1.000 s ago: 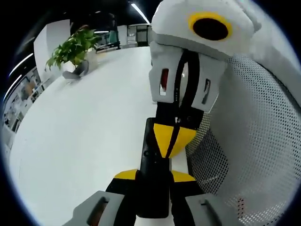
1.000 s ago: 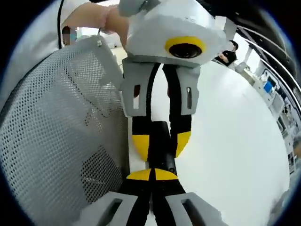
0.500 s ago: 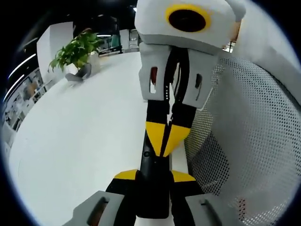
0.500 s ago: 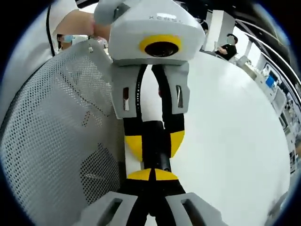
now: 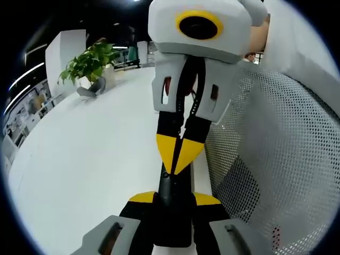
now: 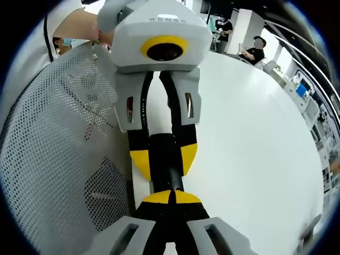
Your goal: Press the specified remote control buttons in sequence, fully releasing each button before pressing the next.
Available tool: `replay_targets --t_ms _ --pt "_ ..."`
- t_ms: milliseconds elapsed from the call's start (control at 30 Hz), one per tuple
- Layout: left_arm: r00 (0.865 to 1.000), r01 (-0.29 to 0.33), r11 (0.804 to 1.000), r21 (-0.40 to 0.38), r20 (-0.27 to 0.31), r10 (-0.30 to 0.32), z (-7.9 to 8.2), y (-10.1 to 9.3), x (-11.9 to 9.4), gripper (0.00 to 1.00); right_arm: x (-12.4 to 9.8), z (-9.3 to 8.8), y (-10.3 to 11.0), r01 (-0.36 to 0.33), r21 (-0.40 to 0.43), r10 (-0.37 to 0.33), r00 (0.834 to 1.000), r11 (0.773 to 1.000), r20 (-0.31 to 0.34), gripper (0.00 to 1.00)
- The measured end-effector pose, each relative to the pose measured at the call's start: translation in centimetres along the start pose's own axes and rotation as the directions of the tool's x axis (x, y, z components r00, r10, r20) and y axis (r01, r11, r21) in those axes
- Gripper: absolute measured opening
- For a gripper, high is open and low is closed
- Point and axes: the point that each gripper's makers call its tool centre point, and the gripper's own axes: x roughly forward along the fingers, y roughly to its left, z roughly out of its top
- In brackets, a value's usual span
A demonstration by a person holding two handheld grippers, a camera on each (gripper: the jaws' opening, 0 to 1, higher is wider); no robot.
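Note:
A black remote control [image 5: 171,223] is clamped between the yellow-tipped jaws of my left gripper [image 5: 174,199], which is shut on it. The remote points away over the white table [image 5: 85,159]. My right gripper [image 5: 178,156] comes in from above in the left gripper view, jaws shut to one yellow point that rests on the remote's upper face. In the right gripper view my right gripper [image 6: 171,197] shows its tips together at the bottom, touching the remote [image 6: 170,175]. The left gripper [image 6: 163,159] faces it, gripping the remote's sides.
A mesh chair back [image 5: 276,149] stands close beside the grippers, seen again as the mesh chair back [image 6: 53,149]. A potted plant [image 5: 87,64] sits at the table's far side. A person's hand [image 6: 79,24] holds the left gripper. Seated people [image 6: 255,50] are far behind.
The two grippers have drawn closer together. The right gripper's shut tips have slid along the remote toward the left gripper's jaws. The remote stays in the left gripper's hold.

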Motion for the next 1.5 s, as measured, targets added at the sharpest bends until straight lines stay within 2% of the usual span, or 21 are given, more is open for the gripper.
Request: replay_targets --t_ms 67,167,233,333,467,533,600,767,900,1033,1133,1233,1333,1500 --pt "1.000 -0.003 1.000 -0.002 0.011 0.003 0.0 0.0 0.0 0.24 -0.1 -0.1 0.0 -0.006 -0.004 0.006 1.000 1.000 -0.001 0.00" --pt "1.000 -0.007 1.000 -0.007 0.028 0.007 0.0 0.0 0.0 0.24 -0.2 0.0 0.3 -0.031 0.034 0.031 0.999 0.999 0.015 0.00" --pt "0.999 -0.007 1.000 -0.011 0.042 0.007 0.1 0.0 0.0 0.24 -0.2 0.0 0.3 -0.027 0.019 0.027 1.000 0.999 0.015 0.00" --pt "0.999 -0.008 1.000 -0.009 0.034 0.008 0.2 0.0 0.1 0.24 -0.1 0.0 0.3 -0.037 0.003 0.037 0.999 0.999 0.009 0.00" --pt "0.999 -0.005 1.000 -0.009 0.036 0.006 0.2 0.0 0.1 0.24 0.1 0.0 0.3 -0.051 -0.072 0.049 0.998 0.996 -0.027 0.00" --pt "0.999 -0.009 1.000 -0.012 0.047 0.010 0.1 0.0 0.1 0.24 0.2 0.2 0.2 -0.037 -0.047 0.036 0.999 0.998 -0.031 0.00" --pt "0.998 -0.010 1.000 -0.015 0.057 0.010 0.2 0.0 0.0 0.24 0.2 0.1 0.2 -0.029 -0.088 0.027 0.999 0.996 -0.025 0.00" --pt "0.998 -0.010 1.000 -0.012 0.057 0.011 0.3 0.0 0.0 0.24 0.0 0.1 0.0 -0.070 0.045 0.068 0.997 0.997 0.040 0.00" --pt "0.998 -0.015 1.000 -0.015 0.062 0.016 0.3 0.0 0.1 0.25 -0.1 0.1 -0.3 -0.114 0.185 0.104 0.993 0.976 0.063 0.00" --pt "0.998 -0.019 1.000 -0.022 0.059 0.020 0.4 0.0 0.1 0.25 0.2 0.1 -1.0 -0.094 0.135 0.092 0.996 0.986 0.016 0.00" --pt "0.997 -0.021 0.999 -0.026 0.069 0.023 0.4 0.0 0.0 0.25 0.3 0.1 -0.9 -0.121 0.121 0.123 0.992 0.985 -0.015 0.00" --pt "0.997 -0.020 0.999 -0.025 0.073 0.022 0.4 0.0 0.0 0.25 0.4 0.0 -1.0 -0.144 0.139 0.151 0.988 0.980 -0.040 0.00" --pt "0.997 -0.019 1.000 -0.024 0.077 0.021 0.4 0.0 0.1 0.25 0.6 0.0 -1.1 -0.154 0.193 0.174 0.980 0.969 -0.095 0.00" --pt "0.996 -0.022 0.999 -0.027 0.081 0.024 0.4 0.0 0.1 0.24 0.9 0.1 -1.2 -0.125 0.208 0.155 0.978 0.970 -0.136 0.00"
